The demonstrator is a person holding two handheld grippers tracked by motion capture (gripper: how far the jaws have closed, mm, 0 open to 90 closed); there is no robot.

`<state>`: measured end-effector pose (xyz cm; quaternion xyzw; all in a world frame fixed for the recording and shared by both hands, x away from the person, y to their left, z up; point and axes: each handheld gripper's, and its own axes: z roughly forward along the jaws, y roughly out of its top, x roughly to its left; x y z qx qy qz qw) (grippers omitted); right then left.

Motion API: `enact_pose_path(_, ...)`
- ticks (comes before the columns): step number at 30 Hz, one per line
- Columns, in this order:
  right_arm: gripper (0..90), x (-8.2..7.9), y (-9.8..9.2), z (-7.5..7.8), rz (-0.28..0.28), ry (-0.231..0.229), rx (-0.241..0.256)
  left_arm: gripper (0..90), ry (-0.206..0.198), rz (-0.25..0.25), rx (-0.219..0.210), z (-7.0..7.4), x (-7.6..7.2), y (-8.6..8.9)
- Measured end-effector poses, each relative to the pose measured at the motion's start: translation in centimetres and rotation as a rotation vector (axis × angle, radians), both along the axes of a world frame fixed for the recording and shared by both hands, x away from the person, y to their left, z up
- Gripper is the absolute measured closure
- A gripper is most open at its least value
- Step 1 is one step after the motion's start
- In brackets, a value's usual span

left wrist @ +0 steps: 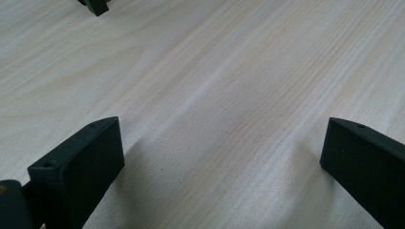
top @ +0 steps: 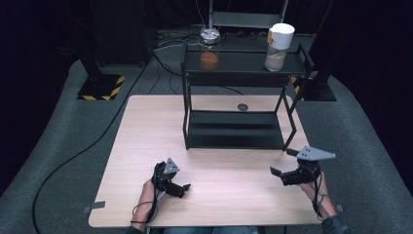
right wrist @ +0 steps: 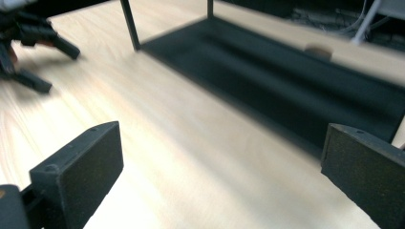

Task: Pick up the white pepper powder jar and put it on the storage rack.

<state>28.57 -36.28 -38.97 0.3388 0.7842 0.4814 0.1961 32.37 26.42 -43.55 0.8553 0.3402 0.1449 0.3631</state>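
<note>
Left gripper (top: 181, 188) at lower centre and right gripper (top: 281, 162) at lower right hover over the table (top: 146, 126), jaws wide, empty.

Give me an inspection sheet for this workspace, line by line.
Surface: light wood table, bare near the person.
Job's things: black two-tier rack; on its top shelf an orange-filled jar and a white-capped jar.
Clutter: small dark disc behind the rack.
Grippers: left gripper and right gripper both open, holding nothing, low over the table.
Cables: black cable on the floor.
Surroundings: grey carpet, dark backdrop, striped stand base.
</note>
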Motion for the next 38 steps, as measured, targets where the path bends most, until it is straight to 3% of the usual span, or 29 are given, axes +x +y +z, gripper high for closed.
enact_pose_path(4, 0.0, -0.7, 0.5, -3.0, -0.004, 0.066, -0.015, 0.4, 0.000, -0.001, 0.000, 0.0, 0.0, 0.0)
enact_pose_path(6, 0.0, -1.1, 1.0, -4.1, -0.007, 0.074, -0.039, 0.4, 0.000, -0.001, 0.000, 0.0, 0.0, 0.0)
enact_pose_path(12, 0.0, -1.6, 1.8, -5.5, -0.039, 0.102, -0.057, 0.4, 0.000, -0.002, 0.000, 0.0, 0.0, 0.0)
enact_pose_path(15, 0.0, -1.5, 1.6, -5.6, -0.040, 0.111, -0.032, 0.4, 0.000, -0.002, 0.000, 0.0, 0.0, 0.0)
enact_pose_path(20, 0.0, -0.9, 2.1, -5.2, -0.019, 0.141, -0.073, 0.4, 0.000, -0.002, 0.000, 0.0, 0.0, 0.0)
enact_pose_path(25, 0.1, -1.1, 2.8, -5.0, -0.036, 0.131, -0.110, 0.4, -0.001, -0.003, 0.001, 0.0, 0.0, 0.0)
enact_pose_path(38, 0.5, -1.2, 3.0, -5.0, -0.055, 0.135, -0.110, 0.4, 0.001, -0.001, 0.000, 0.0, -0.1, 0.0)
